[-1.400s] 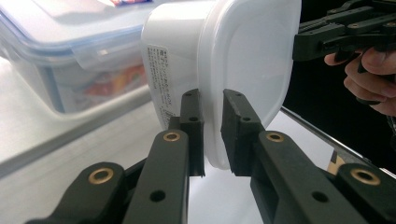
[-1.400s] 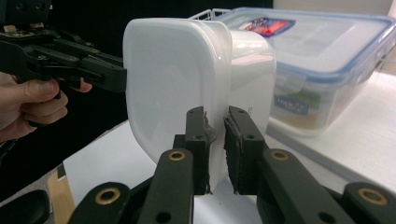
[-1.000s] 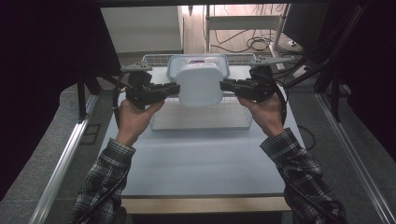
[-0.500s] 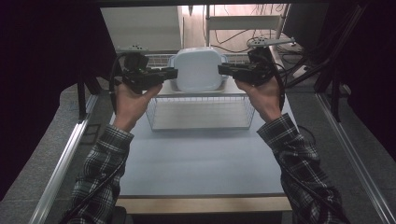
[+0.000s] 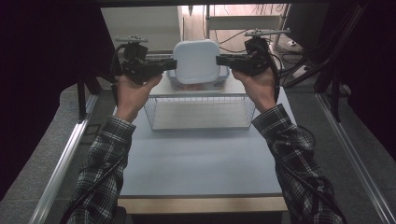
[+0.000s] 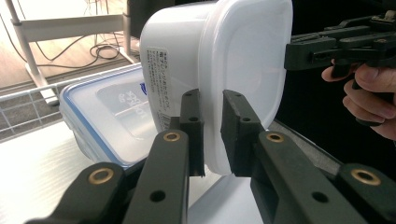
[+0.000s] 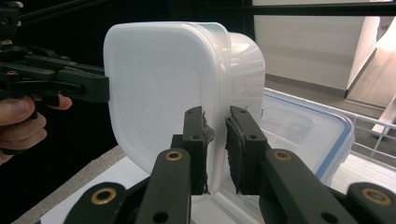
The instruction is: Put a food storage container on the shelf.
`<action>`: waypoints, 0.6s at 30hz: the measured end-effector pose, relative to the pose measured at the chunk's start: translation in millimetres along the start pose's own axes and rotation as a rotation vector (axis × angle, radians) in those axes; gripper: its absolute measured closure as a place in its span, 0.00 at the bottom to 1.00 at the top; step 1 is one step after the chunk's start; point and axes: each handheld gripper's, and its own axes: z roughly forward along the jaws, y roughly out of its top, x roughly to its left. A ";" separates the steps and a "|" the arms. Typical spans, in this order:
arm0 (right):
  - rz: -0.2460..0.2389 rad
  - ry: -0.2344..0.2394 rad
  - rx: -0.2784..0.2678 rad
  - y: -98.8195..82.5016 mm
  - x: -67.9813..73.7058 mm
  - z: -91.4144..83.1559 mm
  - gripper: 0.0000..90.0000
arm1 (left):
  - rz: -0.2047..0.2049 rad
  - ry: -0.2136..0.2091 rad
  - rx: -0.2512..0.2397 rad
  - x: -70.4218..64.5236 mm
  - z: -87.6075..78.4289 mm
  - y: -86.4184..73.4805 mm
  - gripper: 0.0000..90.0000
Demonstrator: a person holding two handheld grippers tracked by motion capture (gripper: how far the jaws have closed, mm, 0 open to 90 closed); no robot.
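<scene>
White lidded tub held up between two grippers

The left gripper (image 5: 172, 64) and right gripper (image 5: 220, 59) each clamp the white tub's (image 5: 196, 60) rim — aloft above the blue-lidded container (image 6: 100, 119), beyond the wire basket (image 5: 201, 112).

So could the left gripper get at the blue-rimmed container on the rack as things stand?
Probably not: the left gripper is clamped on the white container's rim, sharing it with the right gripper, and that container hangs right over the blue-rimmed container.
</scene>
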 end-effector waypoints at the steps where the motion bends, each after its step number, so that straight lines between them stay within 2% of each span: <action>1: 0.000 -0.004 0.001 0.8 -0.9 1.2 0.86 | 0.002 0.002 -0.001 0.5 0.7 0.4 0.88; 8: 0.020 -0.020 0.005 2.7 -4.1 7.5 0.85 | 0.012 0.023 -0.014 3.5 6.7 1.5 0.85; 11: -0.002 -0.041 0.002 3.4 -4.0 10.3 0.82 | 0.017 0.024 -0.014 3.9 10.8 0.8 0.80; 14: -0.015 -0.059 0.012 3.3 -3.3 15.9 0.78 | 0.036 0.061 -0.019 2.2 16.6 -1.7 0.72; 18: -0.009 -0.077 0.008 4.7 -3.5 22.1 0.75 | 0.022 0.077 -0.032 4.6 21.6 -5.2 0.69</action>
